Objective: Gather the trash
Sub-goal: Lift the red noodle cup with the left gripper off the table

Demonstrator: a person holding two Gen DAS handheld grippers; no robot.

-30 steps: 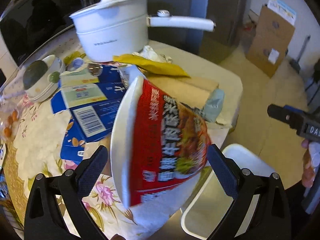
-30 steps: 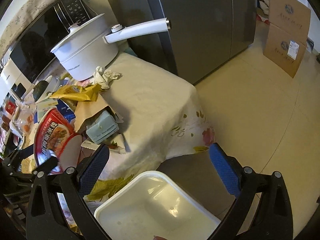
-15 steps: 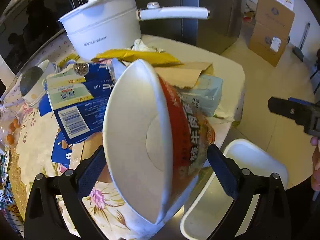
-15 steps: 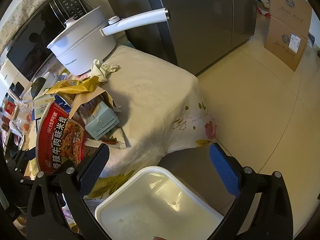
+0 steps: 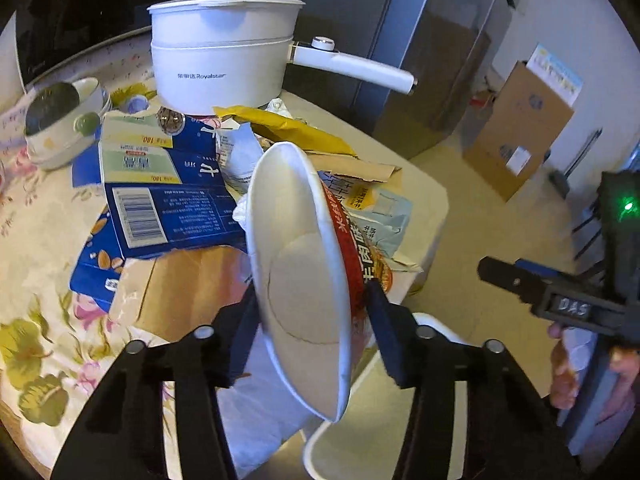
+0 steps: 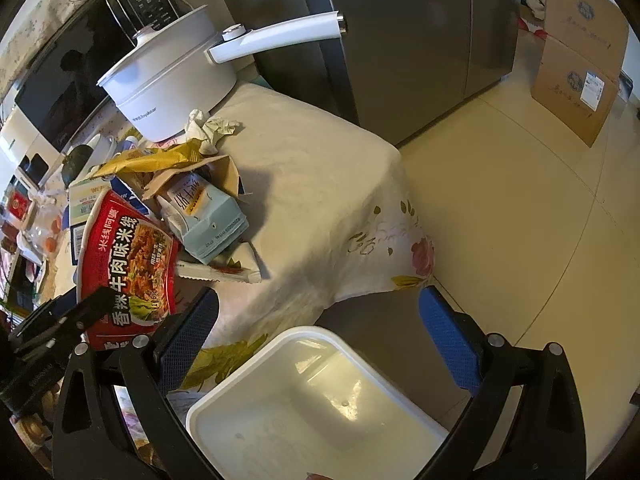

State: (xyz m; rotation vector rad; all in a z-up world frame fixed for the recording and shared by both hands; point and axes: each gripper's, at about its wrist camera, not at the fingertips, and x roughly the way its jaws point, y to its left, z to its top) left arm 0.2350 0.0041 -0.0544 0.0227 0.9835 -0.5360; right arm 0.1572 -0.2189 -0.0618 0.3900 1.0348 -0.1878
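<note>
Left wrist view: the bowl (image 5: 308, 280), a paper instant-noodle bowl, is tipped on its side with its white inside and round bottom facing the camera. Its outer wall is red with white Chinese characters and a food photo, seen best from the right wrist view (image 6: 128, 264). The left gripper (image 5: 312, 304) has its fingers closed most of the way onto the bowl, one finger (image 5: 244, 320) against the white inside near the rim, the other (image 5: 386, 320) against the red outside, so the wall sits pinched between them. The bowl is held up off the table (image 5: 36, 248), at the table's near edge and partly over the white bin (image 5: 316, 444) below.

From the right wrist view, the right gripper (image 6: 320, 328) has its blue-padded fingers spread wide with nothing between them; it hangs above the bin (image 6: 248, 364), which stands on the floor just beside the table's corner. The bowl is to its left, apart from its fingers.

Behind the bowl on the table lie a blue carton (image 5: 160, 208), torn brown cardboard (image 5: 180, 292), a yellow wrapper (image 5: 292, 128), a pale blue pack (image 6: 208, 224) and a crumpled tissue (image 6: 208, 126), with a white pot (image 5: 224, 52) farther back.
</note>
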